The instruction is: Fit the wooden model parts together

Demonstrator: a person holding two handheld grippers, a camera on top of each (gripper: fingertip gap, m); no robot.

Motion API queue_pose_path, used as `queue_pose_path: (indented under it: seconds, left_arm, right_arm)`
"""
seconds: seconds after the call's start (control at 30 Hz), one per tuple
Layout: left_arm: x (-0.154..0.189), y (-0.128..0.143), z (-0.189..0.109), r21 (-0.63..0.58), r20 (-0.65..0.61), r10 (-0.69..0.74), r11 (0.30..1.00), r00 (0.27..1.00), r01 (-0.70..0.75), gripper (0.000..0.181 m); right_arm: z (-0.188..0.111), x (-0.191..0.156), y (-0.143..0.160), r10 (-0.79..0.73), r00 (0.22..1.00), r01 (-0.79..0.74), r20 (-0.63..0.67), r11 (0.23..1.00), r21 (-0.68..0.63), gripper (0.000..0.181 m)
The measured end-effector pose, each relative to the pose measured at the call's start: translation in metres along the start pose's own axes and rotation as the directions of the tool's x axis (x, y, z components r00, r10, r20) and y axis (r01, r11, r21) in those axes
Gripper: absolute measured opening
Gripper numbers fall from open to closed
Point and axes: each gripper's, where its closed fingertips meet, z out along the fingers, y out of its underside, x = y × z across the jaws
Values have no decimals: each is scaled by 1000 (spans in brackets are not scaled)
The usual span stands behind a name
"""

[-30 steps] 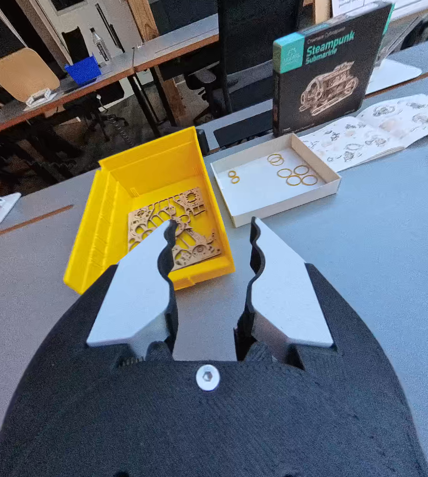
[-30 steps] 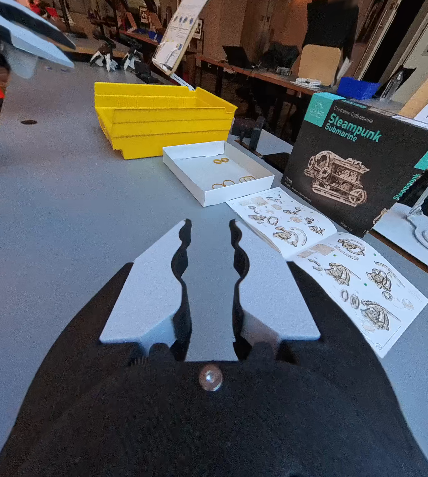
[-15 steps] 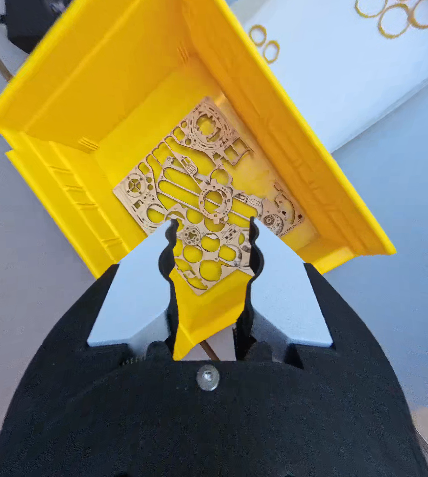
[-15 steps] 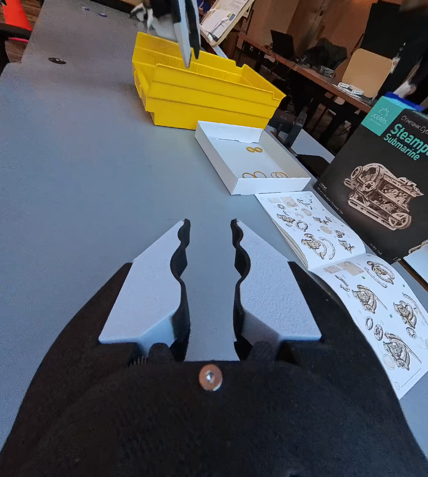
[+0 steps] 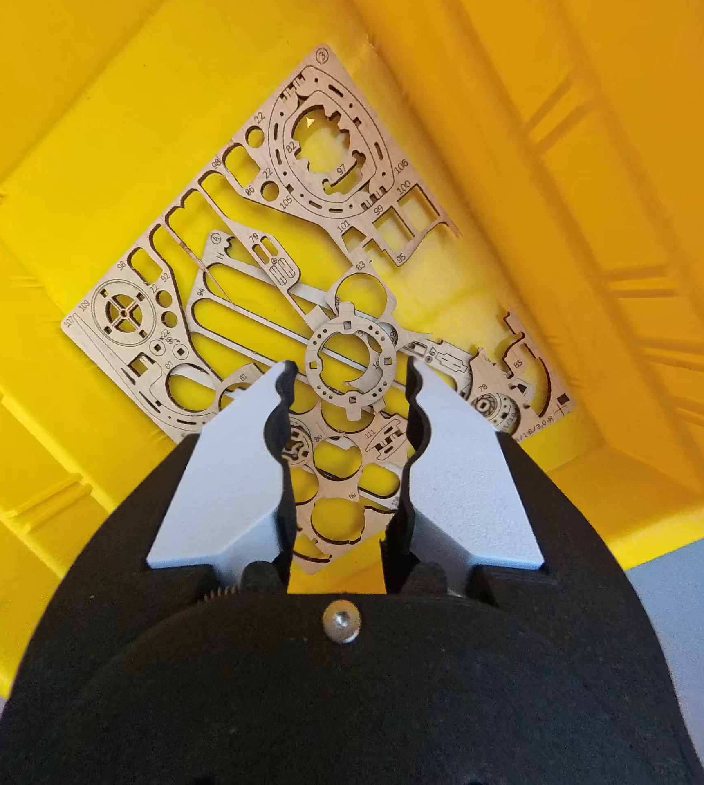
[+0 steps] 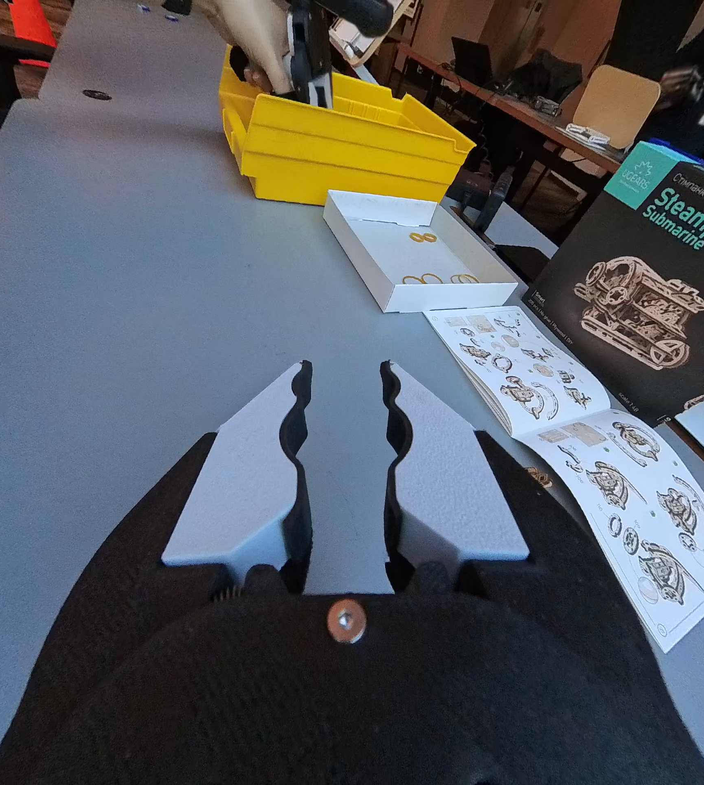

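Observation:
Laser-cut wooden part sheets (image 5: 257,272) lie stacked in a yellow bin (image 5: 87,127). A loose round wooden ring part (image 5: 350,365) rests on top of them. My left gripper (image 5: 348,369) is open and empty, down inside the bin, its tips on either side of the ring's lower half. In the right wrist view the left gripper (image 6: 312,80) reaches into the yellow bin (image 6: 342,161) from above. My right gripper (image 6: 346,369) is open and empty, low over the grey table (image 6: 108,276).
A white tray (image 6: 448,293) with several rubber bands stands right of the bin. An open instruction booklet (image 6: 575,446) lies at the right, with the dark kit box (image 6: 660,276) upright behind it. Desks and chairs stand beyond the table. Tip to tip, the grippers are about 45 cm apart.
My left gripper has dropped from above the table down into the yellow bin, close over the wooden sheets. My right gripper has shifted forward slightly and stays open.

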Motion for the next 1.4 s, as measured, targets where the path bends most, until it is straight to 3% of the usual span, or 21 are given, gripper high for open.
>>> queue_pose_path:
  seconds: [0.13, 0.57, 0.7, 0.87, 0.97, 1.1, 1.27, 1.4]
  left_arm:
    - [-3, 4, 1, -7, 16, 1, 1000, 1000, -1, 40]
    - [-8, -3, -17, 88, 47, -27, 996, 999, 23, 40]
    - [-2, -13, -41, 193, 56, -40, 981, 998, 28, 40]
    - [41, -21, -101, 399, 74, -33, 917, 997, 1, 40]
    - [89, 3, -124, 429, 101, 18, 901, 995, -60, 40]
    - [138, 56, -99, 294, 156, 101, 945, 983, -143, 40]
    - [165, 96, -63, 198, 111, 113, 971, 987, -133, 40]
    - [166, 116, -47, 127, 112, 130, 981, 985, -144, 41]
  right_arm:
    - [0, -1, 0, -3, 1000, 3, 5, 1000, -4, 32]
    - [0, -2, 5, -30, 1000, 30, -2, 999, -37, 32]
    - [-2, 6, 7, -58, 997, 55, -48, 997, -58, 39]
    - [-5, 10, 7, -46, 997, 43, -61, 998, -50, 39]
    - [-7, 11, 6, -58, 996, 55, -70, 997, -51, 40]
    - [-6, 9, 2, -54, 997, 51, -62, 998, -37, 40]
    - [-5, 10, 3, -45, 997, 42, -65, 998, -38, 41]
    - [-7, 14, 1, -14, 997, 13, -70, 1000, -18, 41]
